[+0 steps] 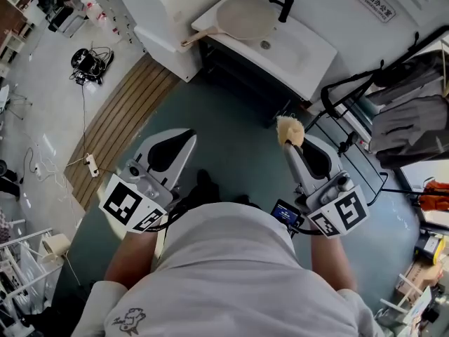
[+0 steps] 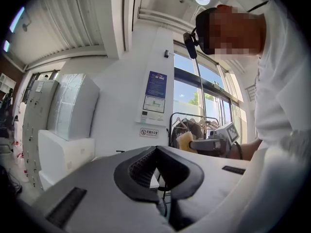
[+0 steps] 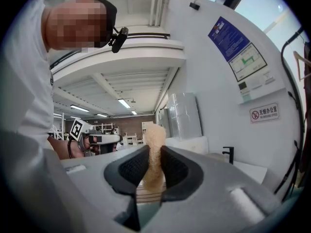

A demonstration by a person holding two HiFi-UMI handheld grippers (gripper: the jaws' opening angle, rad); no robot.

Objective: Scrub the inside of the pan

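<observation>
1. Pinching a tan sponge (image 1: pixel 289 130) in my right gripper (image 1: pixel 293 147). The jaws are clamped onto it, with its top sticking out past the tips.
2. Left gripper (image 1: pixel 188 139) is pressed together, with nothing between the jaws.
3. Pan (image 1: pixel 245 16) lies on the white sink (image 1: pixel 309 55) beside the black faucet (image 1: pixel 283 5). Its handle pokes off the left edge, and it's well apart from both grippers.
4. Risk: nothing braces the pan, so I judge one-handed scrubbing could slide or tip it off.
5. Risk: the soft sponge may fold or slip out under hard pressure.
</observation>
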